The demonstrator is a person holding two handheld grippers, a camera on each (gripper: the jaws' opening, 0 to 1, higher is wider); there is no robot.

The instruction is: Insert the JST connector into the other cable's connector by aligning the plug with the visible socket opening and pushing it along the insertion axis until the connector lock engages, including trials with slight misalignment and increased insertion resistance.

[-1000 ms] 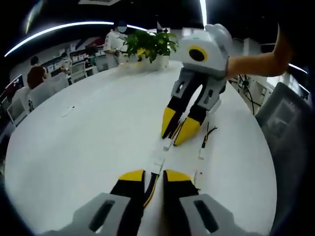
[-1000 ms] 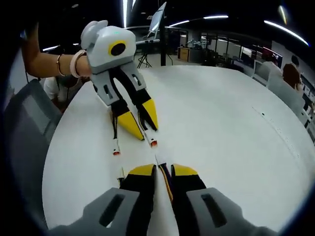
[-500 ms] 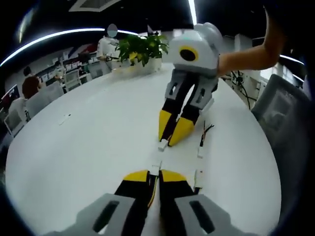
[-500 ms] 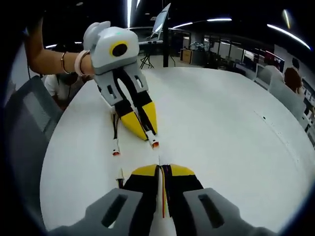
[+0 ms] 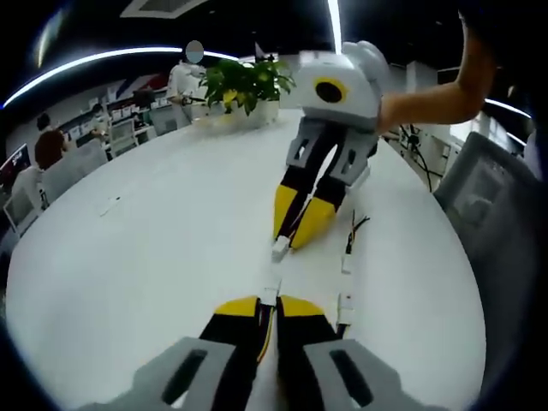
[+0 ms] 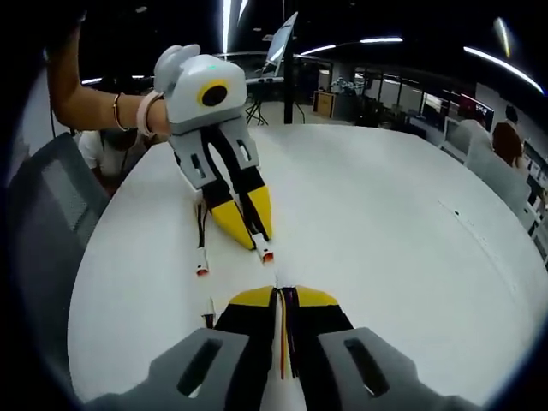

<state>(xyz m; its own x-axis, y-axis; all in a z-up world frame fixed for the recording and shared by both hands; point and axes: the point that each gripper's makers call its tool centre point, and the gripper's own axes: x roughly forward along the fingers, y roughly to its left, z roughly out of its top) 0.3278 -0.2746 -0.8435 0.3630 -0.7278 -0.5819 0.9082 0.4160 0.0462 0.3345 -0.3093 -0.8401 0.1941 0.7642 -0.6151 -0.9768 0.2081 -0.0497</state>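
On the white round table, my left gripper is shut on a thin cable whose small connector sticks out past its yellow tips. The right gripper faces it from the far side, shut on a second cable with a white connector. A short gap of table separates the two connectors, which lie roughly in line. In the right gripper view, my right gripper pinches red and yellow wires. There the left gripper holds the red-tipped connector low over the table.
A spare cable with white end connectors lies beside the grippers, seen again as the spare cable. A potted plant stands at the table's far edge. Grey chairs and seated people surround the table.
Both grippers' jaws have closed from a slight gap to shut on their cables. The two connectors have drawn a little closer and stay apart.
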